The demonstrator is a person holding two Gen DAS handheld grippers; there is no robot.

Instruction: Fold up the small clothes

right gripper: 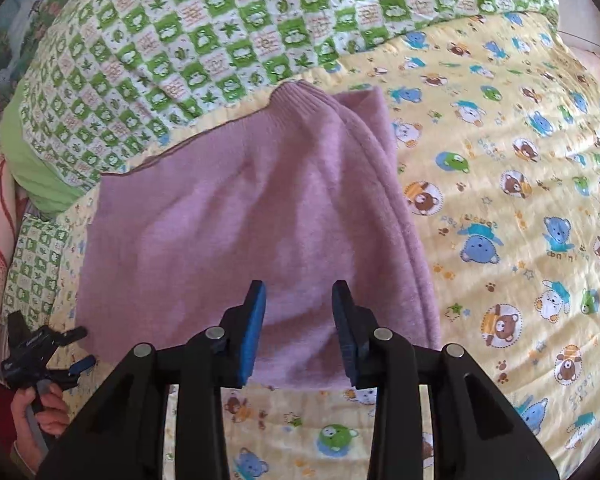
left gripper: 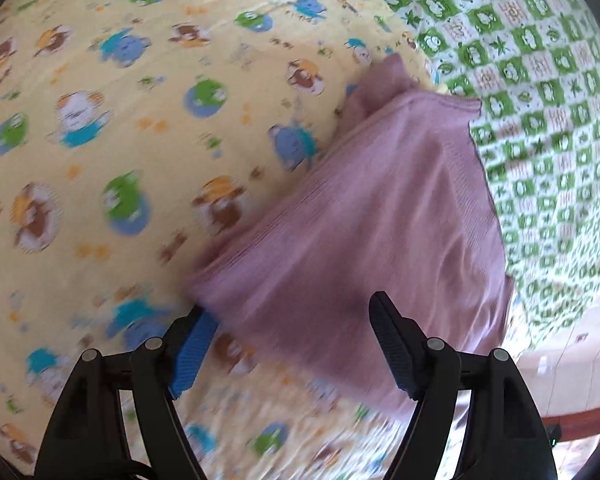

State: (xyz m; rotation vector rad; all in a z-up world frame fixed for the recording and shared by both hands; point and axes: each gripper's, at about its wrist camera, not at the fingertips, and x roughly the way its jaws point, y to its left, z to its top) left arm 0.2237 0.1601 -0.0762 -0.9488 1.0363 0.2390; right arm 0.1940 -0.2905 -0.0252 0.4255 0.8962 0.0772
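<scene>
We've got a pink-mauve knitted sweater (right gripper: 256, 216) lying on a yellow quilted blanket w/ cartoon bears & frogs (right gripper: 508, 184), folded lengthwise: ribbed collar (right gripper: 300, 100) at the far end, a doubled fold edge running down its right side, hem nearest us. Far and left of it lies a green-and-white checked quilt w/ frog squares (right gripper: 204, 36); the sweater's far-left corner reaches its border.

Our right gripper (right gripper: 299, 320) hangs over the near hem, fingers (right gripper: 254, 328) released w/ a clear gap between the blue pads, nothing grasped. We can't tell if the tips touch the knit.

In the right wrist view, our left gripper (right gripper: 66, 350) shows at the near-left, just off the sweater's near-left corner, held by a hand (right gripper: 40, 408); its fingers are spread apart.

The left wrist view is blurred. There the left gripper (left gripper: 292, 316) has its fingers (left gripper: 392, 344) wide apart, holding nothing, w/ the sweater (left gripper: 360, 208) just ahead and between them, stretching away to the far right. The yellow blanket (left gripper: 120, 128) fills the left; the checked quilt (left gripper: 540, 100) fills the right. At the near-right edge we see a pale floor (left gripper: 576, 364).
</scene>
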